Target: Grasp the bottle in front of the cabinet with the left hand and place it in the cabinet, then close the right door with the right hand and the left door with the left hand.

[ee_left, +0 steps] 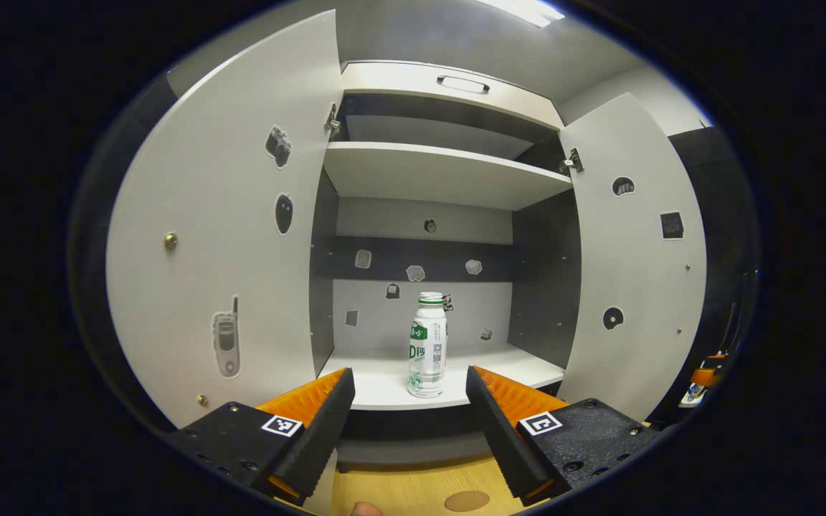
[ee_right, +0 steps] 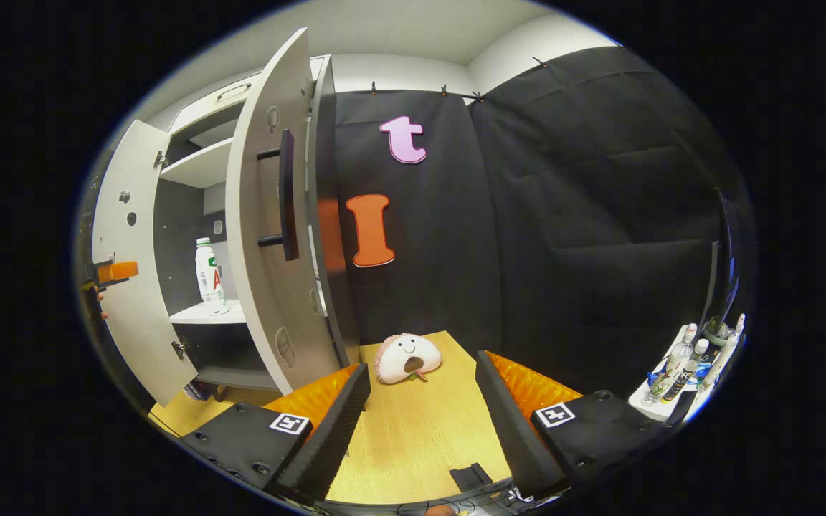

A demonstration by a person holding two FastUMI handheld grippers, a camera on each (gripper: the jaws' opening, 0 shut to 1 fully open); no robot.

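Now the bottle (ee_left: 427, 344) stands upright on the cabinet's lower shelf (ee_left: 384, 387), and both my claws are empty.

My left claw (ee_left: 409, 401) is spread wide with nothing between its fingers; the bottle sits straight ahead of it, beyond the fingertips and apart from them, near the shelf's front edge. The left door (ee_left: 219, 229) swings open on that claw's left and the right door (ee_left: 632, 258) on its right. My right claw (ee_right: 421, 401) is also apart and holds nothing, hanging over the wooden desk (ee_right: 413, 437). Ahead of it a round plush toy (ee_right: 406, 357) lies on the desk. Off to its left stands the open right door with its dark handle (ee_right: 285, 195), and past that door the bottle shows on the shelf inside the cabinet (ee_right: 198, 172).
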